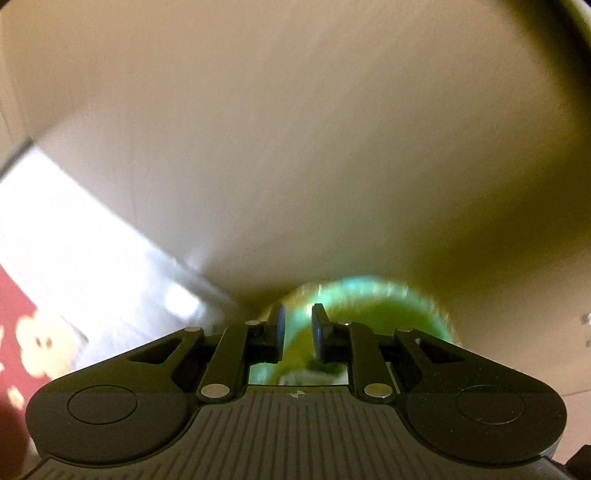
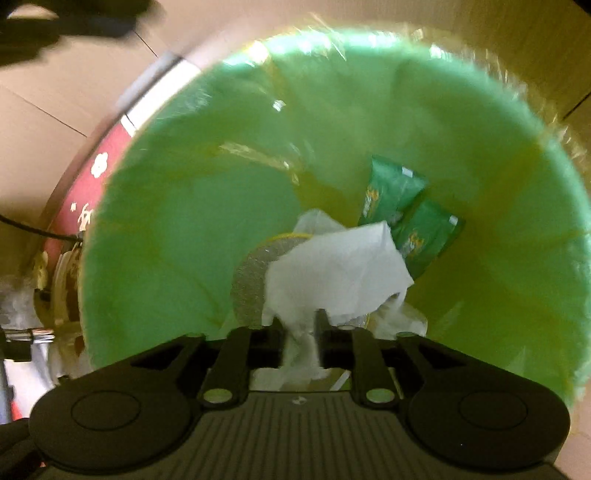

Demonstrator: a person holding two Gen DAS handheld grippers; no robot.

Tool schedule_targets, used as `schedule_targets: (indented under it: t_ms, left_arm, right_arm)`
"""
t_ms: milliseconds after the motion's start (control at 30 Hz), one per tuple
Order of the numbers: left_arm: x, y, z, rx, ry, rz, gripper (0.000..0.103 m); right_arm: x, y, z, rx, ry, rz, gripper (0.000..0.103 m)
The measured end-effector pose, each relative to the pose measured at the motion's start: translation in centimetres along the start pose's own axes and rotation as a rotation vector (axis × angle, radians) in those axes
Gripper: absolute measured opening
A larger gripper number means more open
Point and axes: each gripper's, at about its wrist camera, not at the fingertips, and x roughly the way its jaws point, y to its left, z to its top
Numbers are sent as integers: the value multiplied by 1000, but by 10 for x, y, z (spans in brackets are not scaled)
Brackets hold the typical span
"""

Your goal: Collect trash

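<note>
My right gripper (image 2: 299,321) points down into a green bin (image 2: 166,221) lined with thin yellowish plastic. A white tissue (image 2: 340,266) fills the narrow gap between its fingers and fans out beyond the tips, over the bin. At the bottom lie two green packets (image 2: 395,192) (image 2: 428,232), a round silvery lid (image 2: 251,280) and more crumpled tissue (image 2: 402,321). In the left wrist view my left gripper (image 1: 297,314) hangs beside the blurred bin rim (image 1: 369,291). Its pads stand slightly apart, and only blurred green shows between them.
Beige floor tiles (image 1: 295,147) surround the bin. A red mat with pale flowers (image 1: 14,325) (image 2: 88,184) lies to the left. A dark blurred shape (image 2: 66,22) crosses the top left of the right wrist view. A black cable (image 2: 29,225) and pale clutter sit left of the bin.
</note>
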Motion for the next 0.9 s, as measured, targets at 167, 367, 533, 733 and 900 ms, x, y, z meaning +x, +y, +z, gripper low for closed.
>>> schedule_targets:
  t_ms: [167,367,533,733,900]
  left_arm:
    - [-62,-30,28,62,-95,-32,18]
    - [-132,-102,51,207,-188,-68,18]
    - [-178,-185,64,392,-293,-121,18]
    - [-196,-289,57,581,-448,-163,17]
    - [-210,-334,43,596,-568,-185,16]
  right_arm:
    - [-91,-8,-5,0,-145,-11,37]
    - [-244,2,-40,-3,-431,-135,56]
    - [-346,2,-59,96,-695,-282,62]
    - [-439,-26,-85,305,-978,-373,93]
    - [-466,-59,-95,388,-1090,-419,93]
